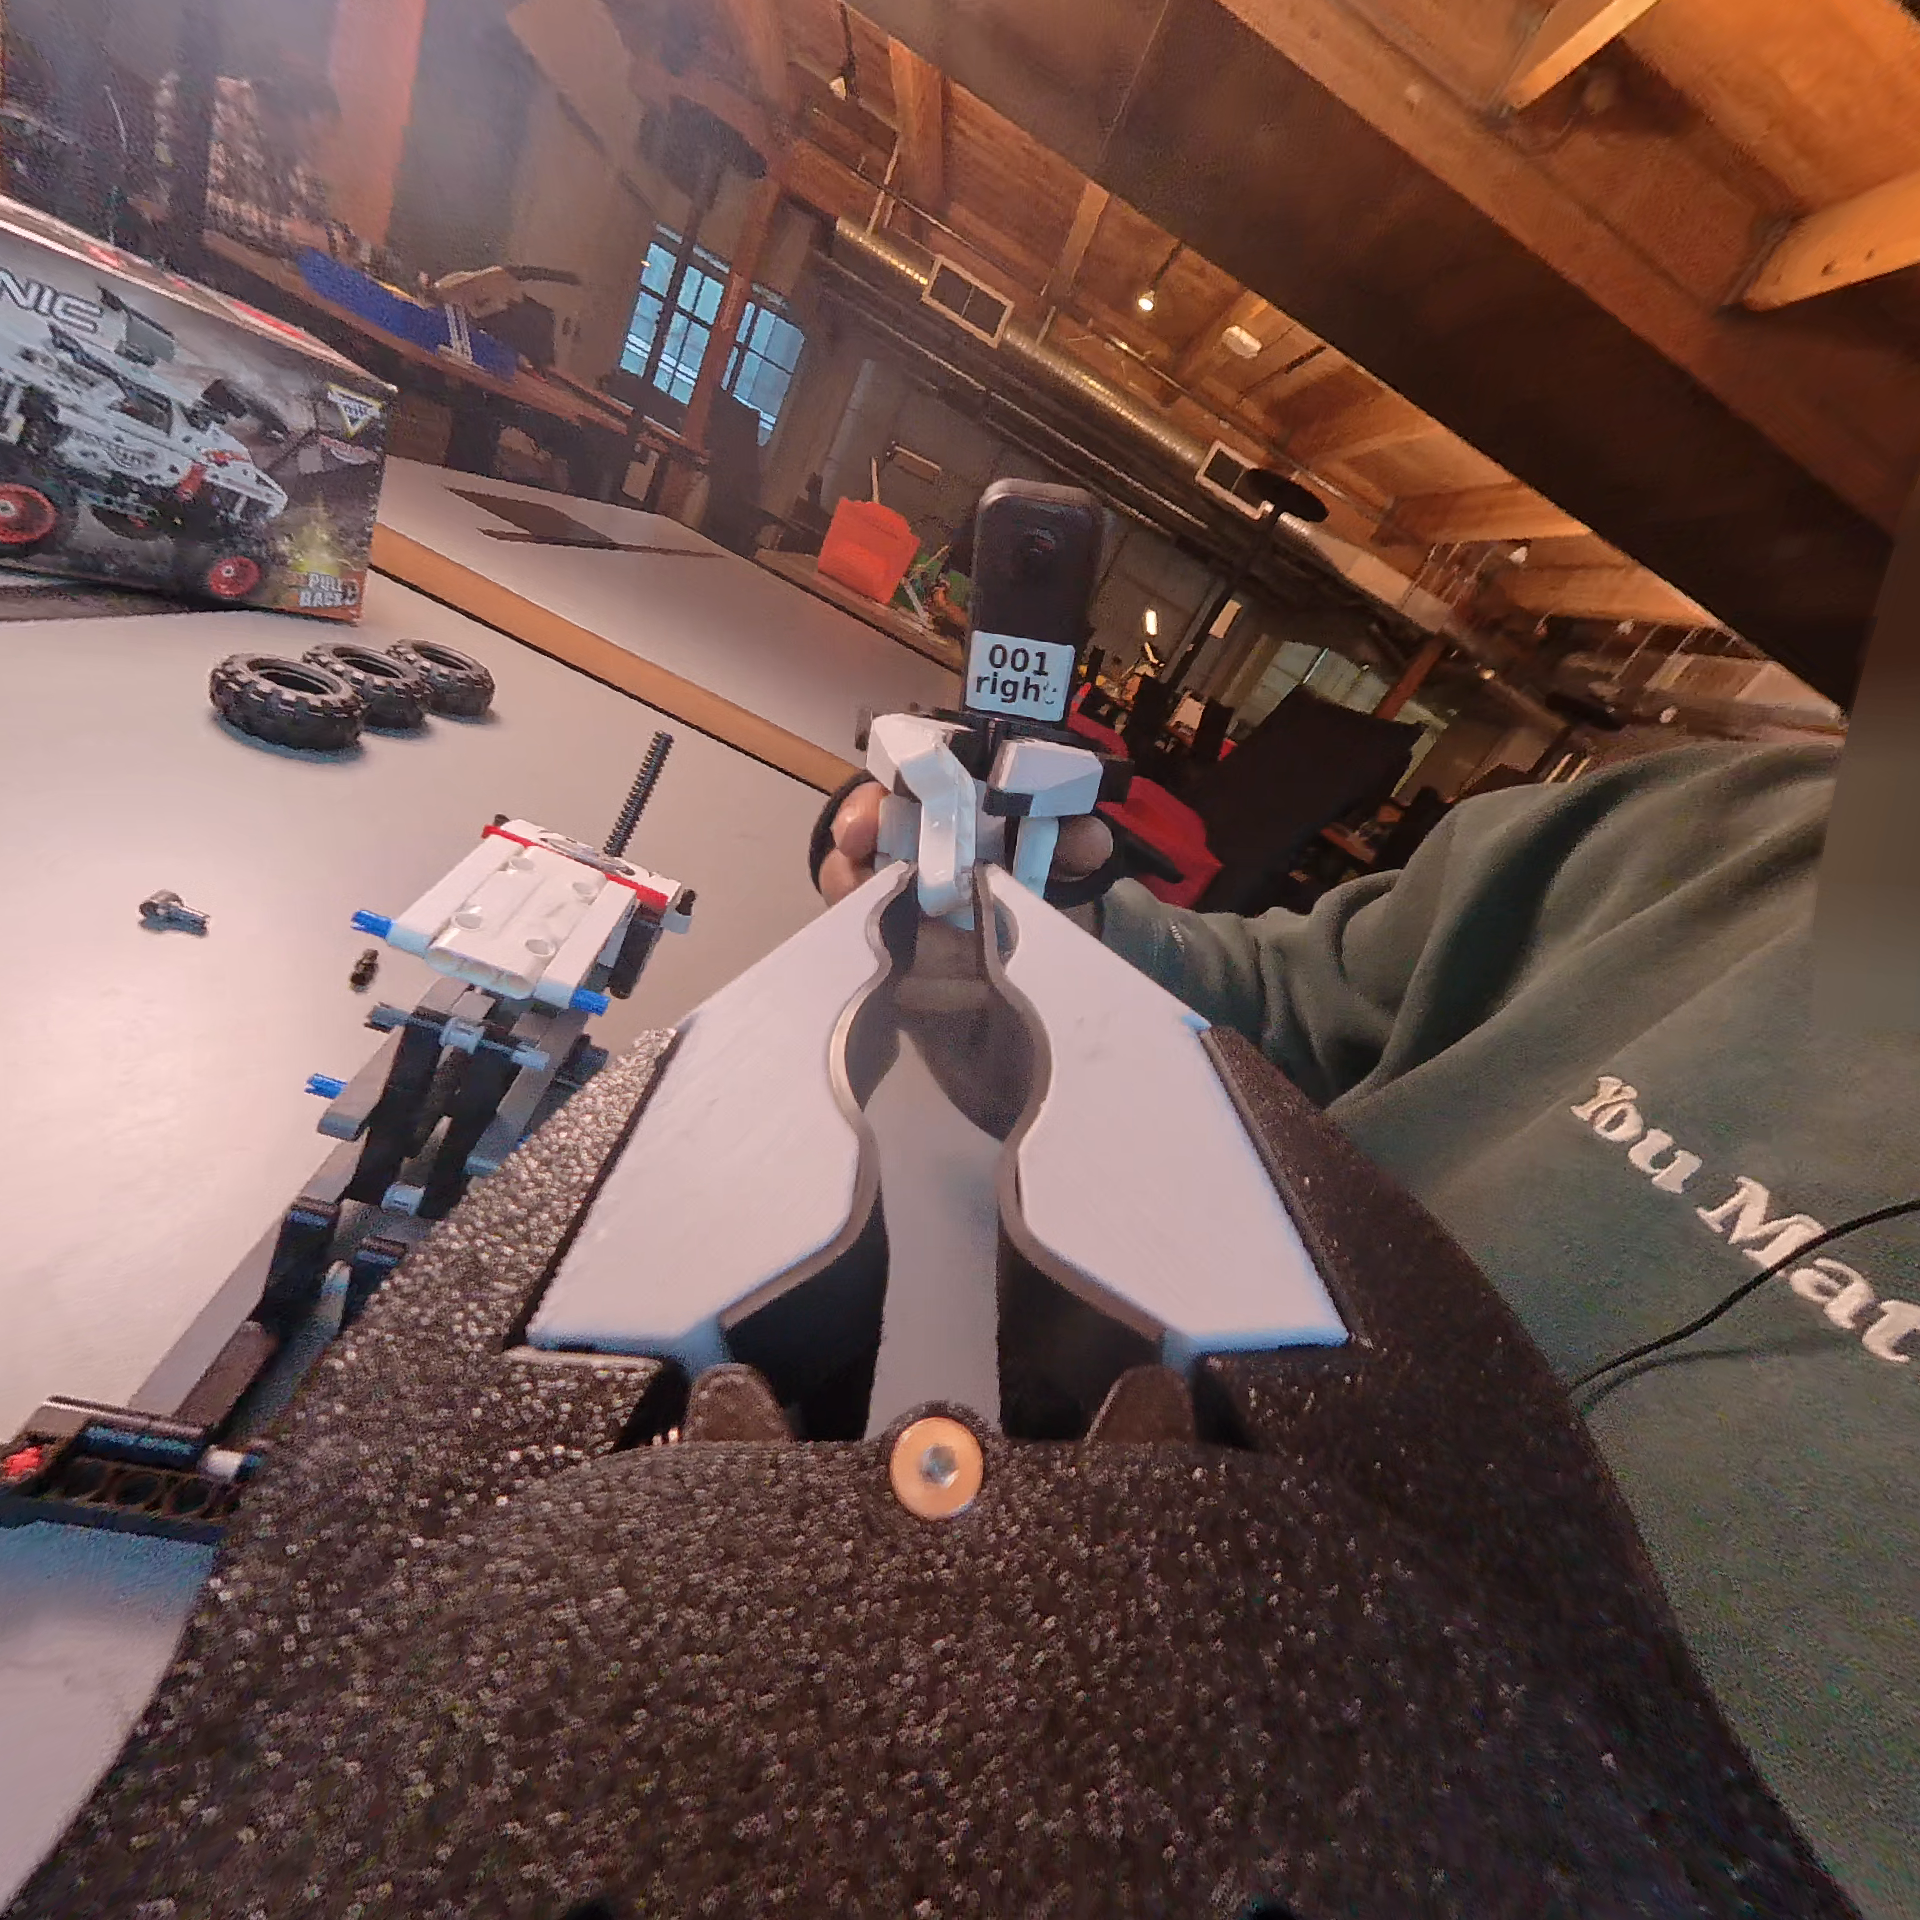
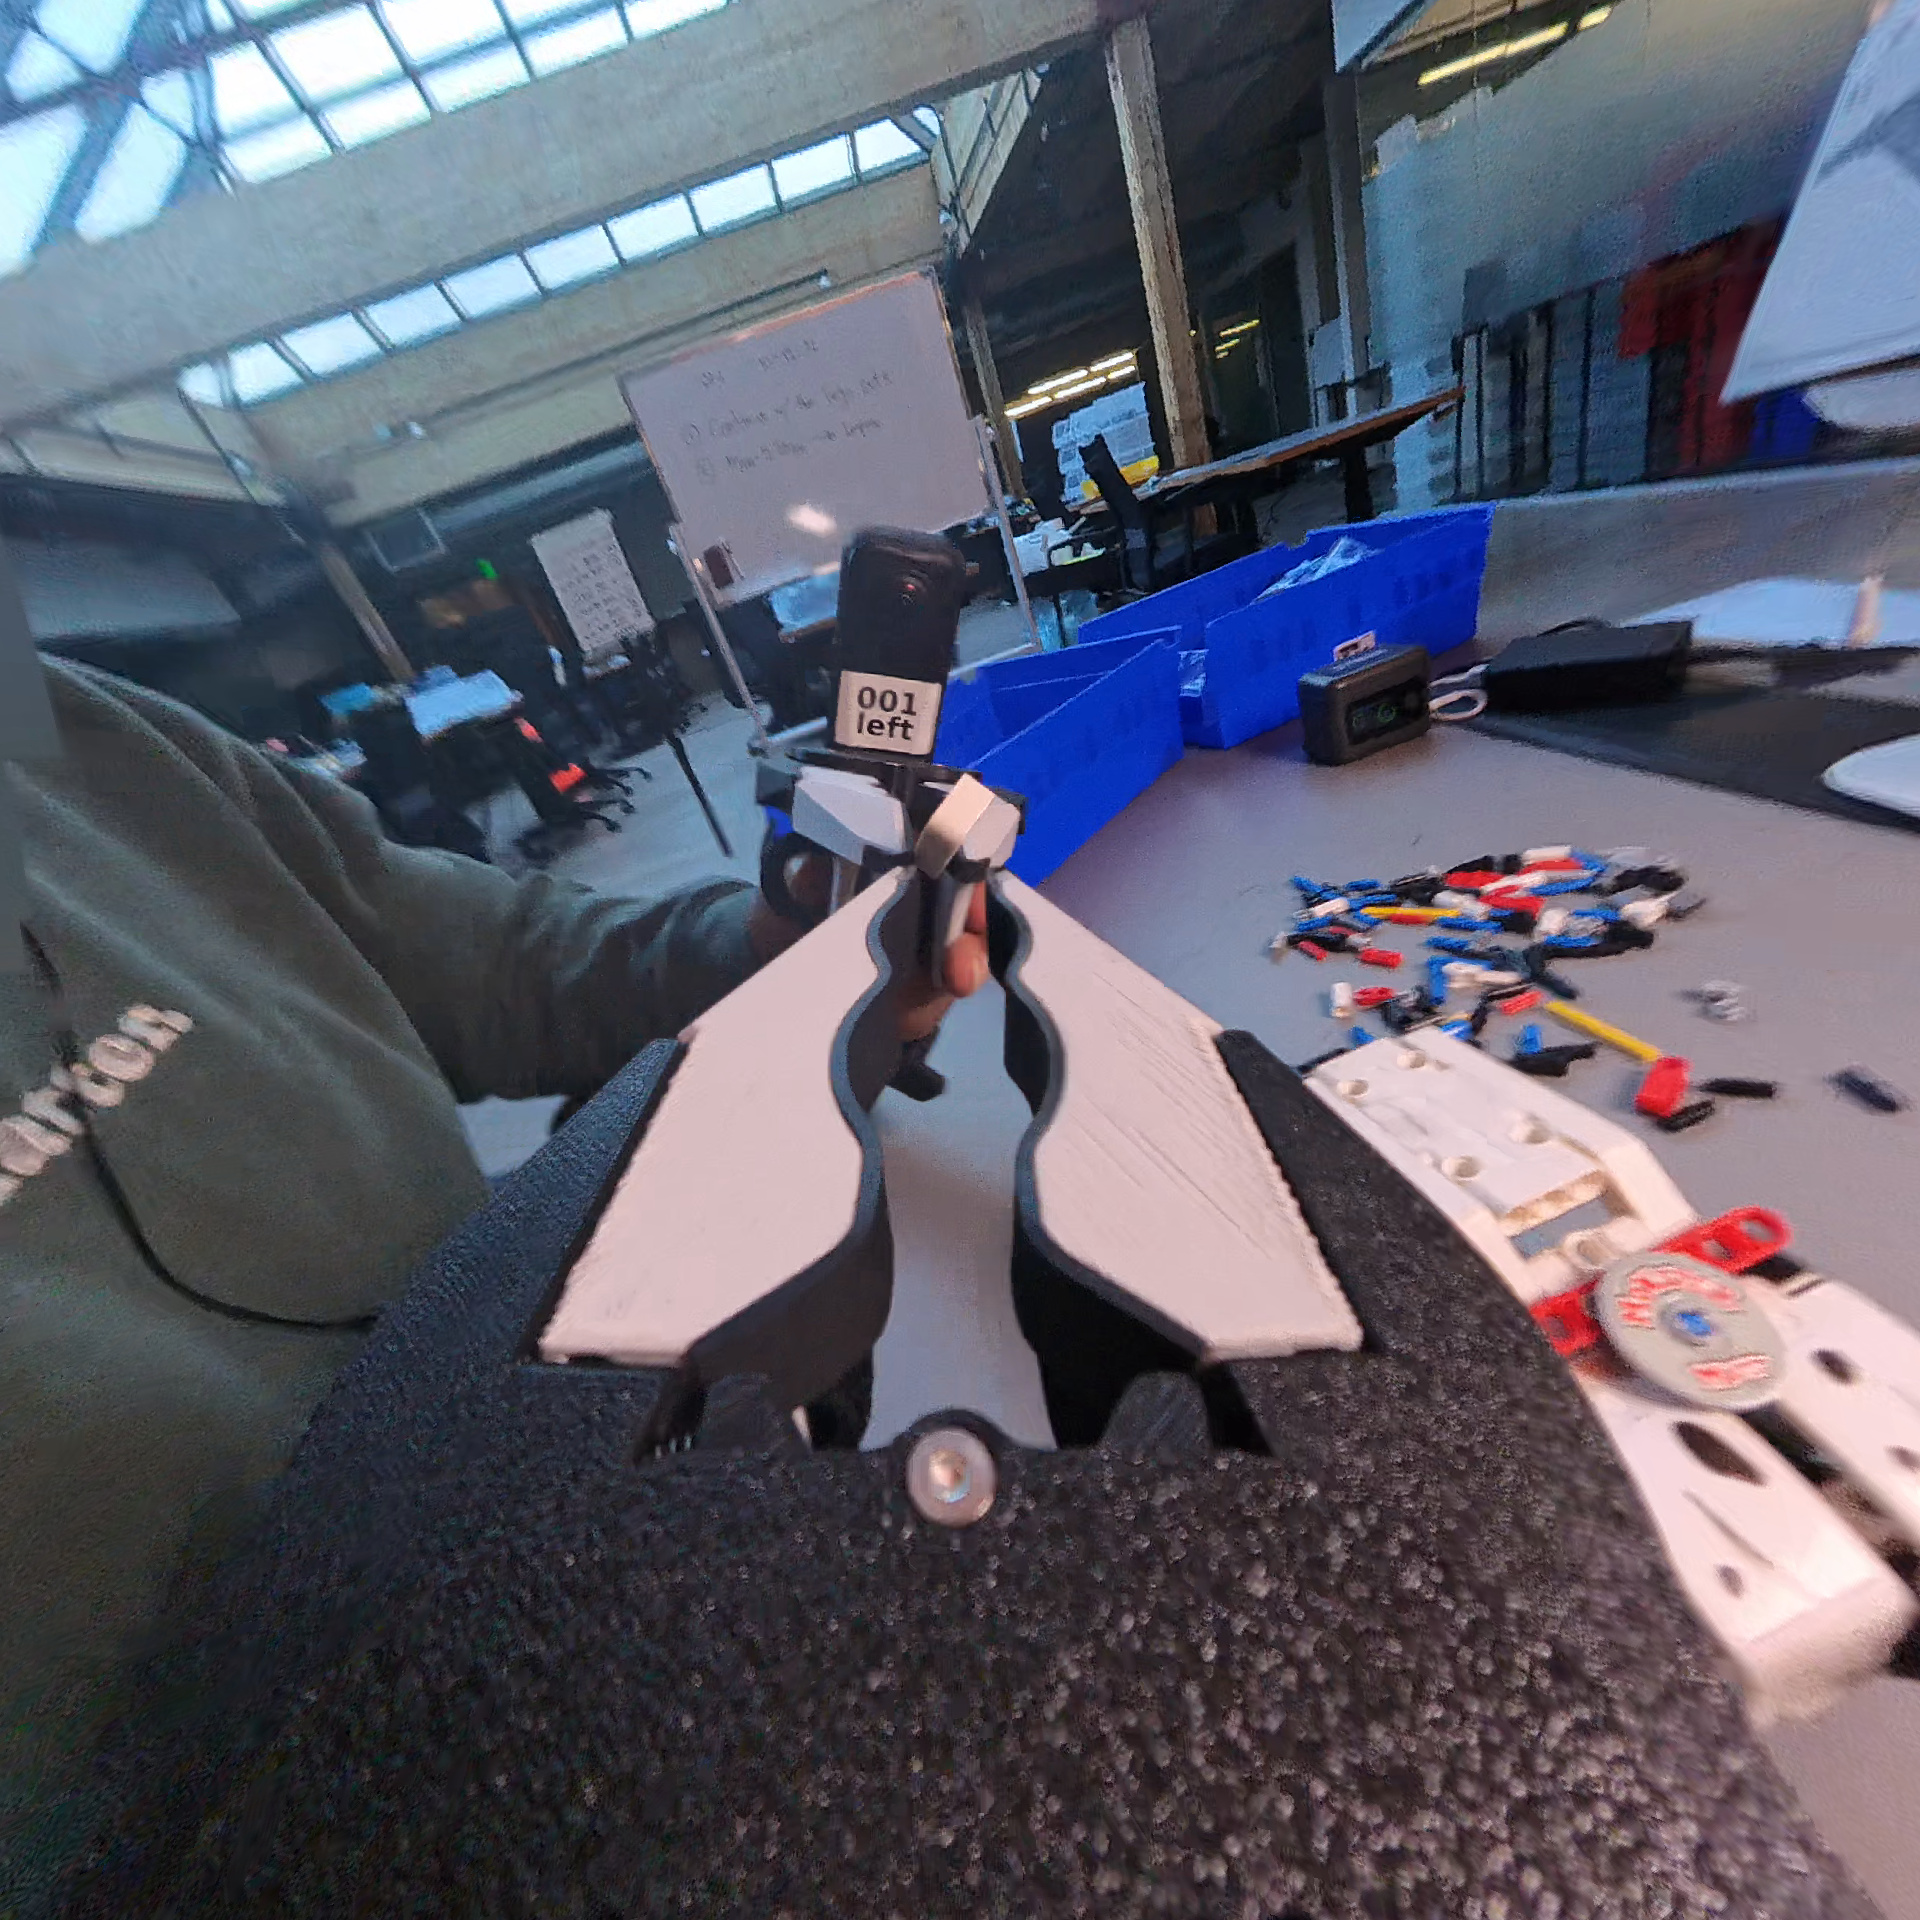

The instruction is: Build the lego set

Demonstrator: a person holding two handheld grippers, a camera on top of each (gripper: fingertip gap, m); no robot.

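Observation:
A white angled lego piece (image 1: 935,821) is held in the air between my two grippers, which face each other tip to tip. My left gripper (image 1: 940,896) is shut on one end of it. My right gripper (image 2: 948,885) is shut on the same piece (image 2: 954,831) from the other side. Each gripper shows in the other's view, held by a hand. The partly built white, black and red truck model (image 1: 509,935) stands on the grey table left of the left gripper. It also lies just right of the right gripper (image 2: 1538,1226).
Three black tyres (image 1: 353,681) and the lego box (image 1: 177,447) lie at the far left. Small dark pins (image 1: 171,912) lie near the model. A pile of loose pieces (image 2: 1486,935), blue bins (image 2: 1299,623) and a black device (image 2: 1361,701) are on the right. A person's green sleeve (image 1: 1455,935) is close.

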